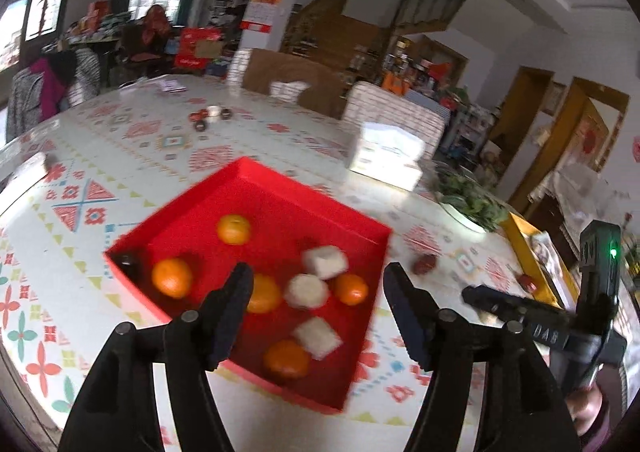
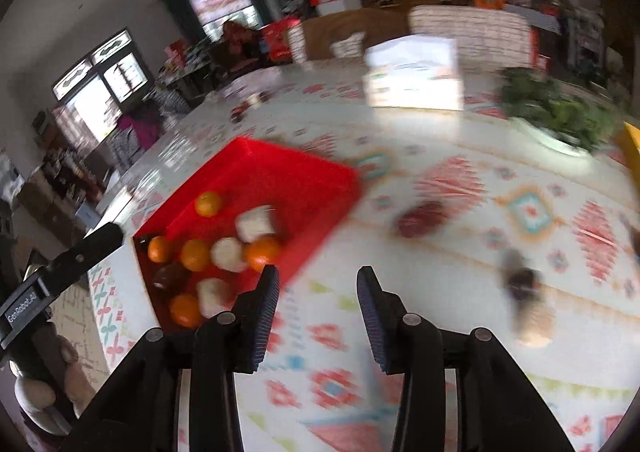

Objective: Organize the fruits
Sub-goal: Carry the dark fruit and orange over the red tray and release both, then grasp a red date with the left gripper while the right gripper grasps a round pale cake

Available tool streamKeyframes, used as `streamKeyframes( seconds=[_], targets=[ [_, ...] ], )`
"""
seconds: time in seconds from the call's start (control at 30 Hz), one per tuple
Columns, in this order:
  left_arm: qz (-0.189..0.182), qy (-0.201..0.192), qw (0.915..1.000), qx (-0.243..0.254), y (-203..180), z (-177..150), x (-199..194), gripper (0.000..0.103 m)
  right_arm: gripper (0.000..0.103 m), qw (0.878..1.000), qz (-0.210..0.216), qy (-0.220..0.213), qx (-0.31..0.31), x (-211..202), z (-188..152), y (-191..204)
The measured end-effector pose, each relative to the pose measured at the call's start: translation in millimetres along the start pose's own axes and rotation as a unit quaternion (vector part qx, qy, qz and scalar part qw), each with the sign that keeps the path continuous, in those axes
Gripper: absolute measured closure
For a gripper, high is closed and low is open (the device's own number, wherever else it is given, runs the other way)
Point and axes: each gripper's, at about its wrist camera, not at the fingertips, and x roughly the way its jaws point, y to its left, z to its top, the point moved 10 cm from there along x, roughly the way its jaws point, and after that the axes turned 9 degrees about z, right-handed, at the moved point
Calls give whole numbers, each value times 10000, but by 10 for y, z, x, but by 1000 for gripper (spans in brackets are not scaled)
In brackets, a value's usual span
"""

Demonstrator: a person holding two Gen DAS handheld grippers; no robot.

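A square red tray (image 1: 192, 208) with low, matte walls sits on the tabletop (image 1: 132, 144), which wears a glossy cloth printed with red, teal and yellow geometric motifs. Inside lie five round oranges (image 1: 234, 229), smooth and bright, and three white foam-netted fruits (image 1: 325, 261), soft-edged and blocky. A dark round fruit (image 1: 127, 261) sits in the tray's near left corner, too blurred to name.

The left gripper (image 1: 318, 284) hangs over the tray, its ribbed black fingers set wide with nothing between them. The right gripper (image 2: 318, 286) is over bare cloth just right of the tray, its jaws parted narrowly and empty.

Loose on the cloth lie a dark red fruit (image 2: 420, 218) and a smeared brown shape (image 2: 524, 284) that I cannot identify. A white box (image 2: 414, 78) and a dish of greens (image 2: 560, 116) stand farther back, both blurred.
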Motion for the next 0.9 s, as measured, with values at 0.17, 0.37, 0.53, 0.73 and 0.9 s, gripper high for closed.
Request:
streamKeyframes(
  seconds=[0.17,0.37,0.53,0.73,0.9],
  targets=[
    [-201,125,9996,183,-365,-114,76,33,52,9966,-596,-326,460,-515,-18,-781],
    [-439,513,9962,544,-845,-341,290,33,52,9928,-876,-63,819,-497,-201,-1334],
    [-350,576,9925,1020,-1098,-359,454,33,52,9941,-886,174,598,-277,-272,-1329],
    [-443,737,9833,1604,-1524,-277,961,33,52,9943,-964,265,376,-203,-345,-1326],
    [-326,962,9733,2057,-1772,-318,1424,33,68,9940,-1016,273,286,-194,-359,-1291]
  ],
)
